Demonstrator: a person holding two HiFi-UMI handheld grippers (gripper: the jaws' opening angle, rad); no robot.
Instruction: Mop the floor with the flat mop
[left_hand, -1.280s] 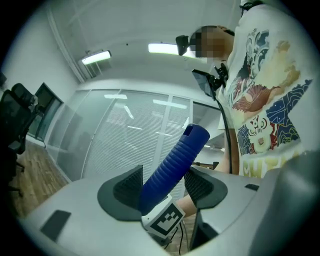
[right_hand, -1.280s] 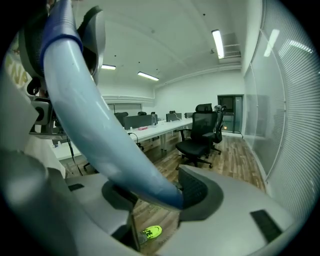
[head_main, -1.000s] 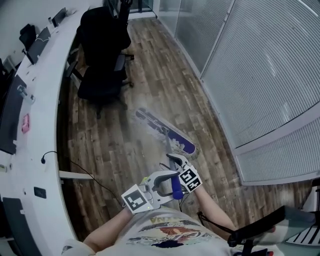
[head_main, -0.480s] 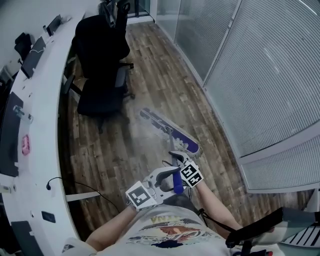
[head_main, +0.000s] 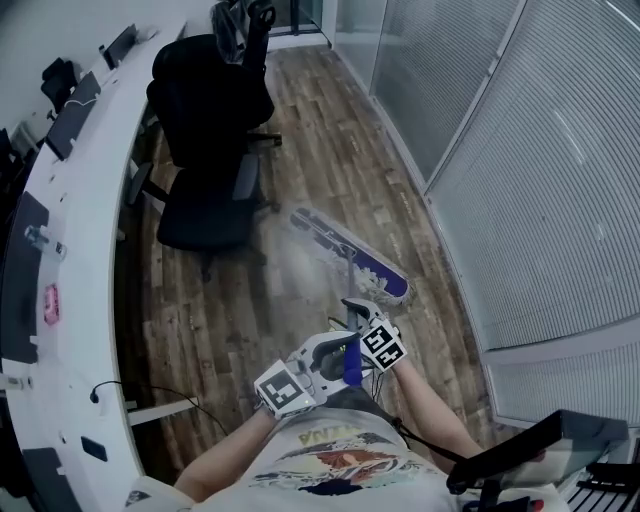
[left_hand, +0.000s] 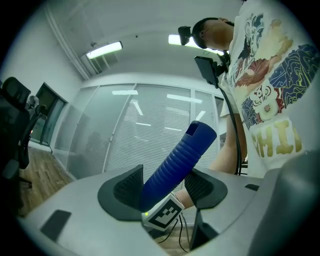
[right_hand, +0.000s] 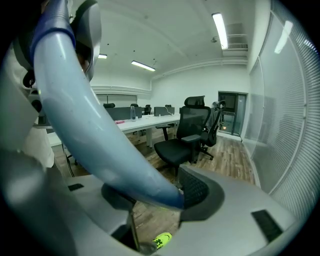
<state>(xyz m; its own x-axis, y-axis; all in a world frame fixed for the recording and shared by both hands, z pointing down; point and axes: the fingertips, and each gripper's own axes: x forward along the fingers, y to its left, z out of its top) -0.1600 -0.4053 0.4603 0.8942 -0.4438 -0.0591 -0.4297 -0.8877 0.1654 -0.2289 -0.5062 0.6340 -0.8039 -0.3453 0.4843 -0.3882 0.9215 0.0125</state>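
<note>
The flat mop's purple and grey head (head_main: 350, 255) lies on the wood floor (head_main: 330, 130), just right of the black office chair (head_main: 205, 170). Its pole runs back toward my body. My left gripper (head_main: 335, 352) is shut on the ribbed blue grip (left_hand: 172, 167) at the pole's top end. My right gripper (head_main: 357, 312) is shut on the pale blue pole (right_hand: 95, 125) a little lower down. In the right gripper view the pole fills the left side and crosses the jaws.
A long curved white desk (head_main: 70, 200) with monitors runs along the left. Glass walls with blinds (head_main: 540, 170) close off the right side. A cable (head_main: 150, 395) trails on the floor under the desk. Another dark chair (head_main: 530, 455) sits at lower right.
The mop head has slid forward and to the right across the floor, away from me. Both grippers moved with the pole and kept their hold.
</note>
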